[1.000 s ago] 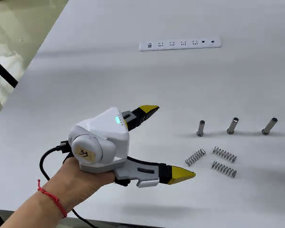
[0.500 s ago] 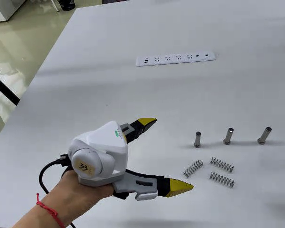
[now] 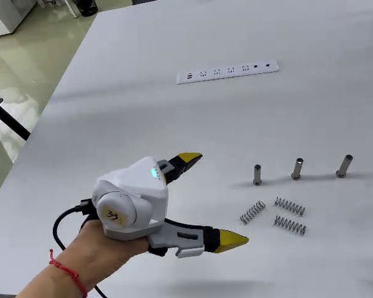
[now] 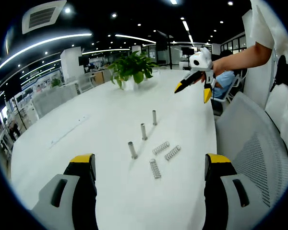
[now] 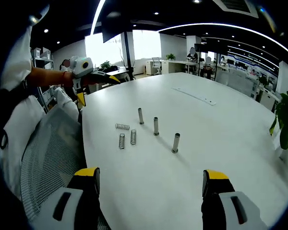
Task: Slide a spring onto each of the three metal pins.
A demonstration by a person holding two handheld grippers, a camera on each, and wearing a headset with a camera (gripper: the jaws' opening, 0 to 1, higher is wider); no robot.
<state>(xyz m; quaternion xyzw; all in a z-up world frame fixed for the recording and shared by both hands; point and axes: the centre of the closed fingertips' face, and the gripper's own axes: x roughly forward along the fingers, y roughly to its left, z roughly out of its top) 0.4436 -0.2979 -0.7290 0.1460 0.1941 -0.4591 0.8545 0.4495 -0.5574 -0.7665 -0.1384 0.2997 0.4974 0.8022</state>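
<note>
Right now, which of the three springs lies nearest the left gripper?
In the head view, the slanted spring by the leftmost pin; the other two lie parallel, farther right.

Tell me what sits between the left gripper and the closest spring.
Nothing: bare white tabletop separates the left gripper from the nearest small coiled steel spring, seen in the head view and left gripper view.
</note>
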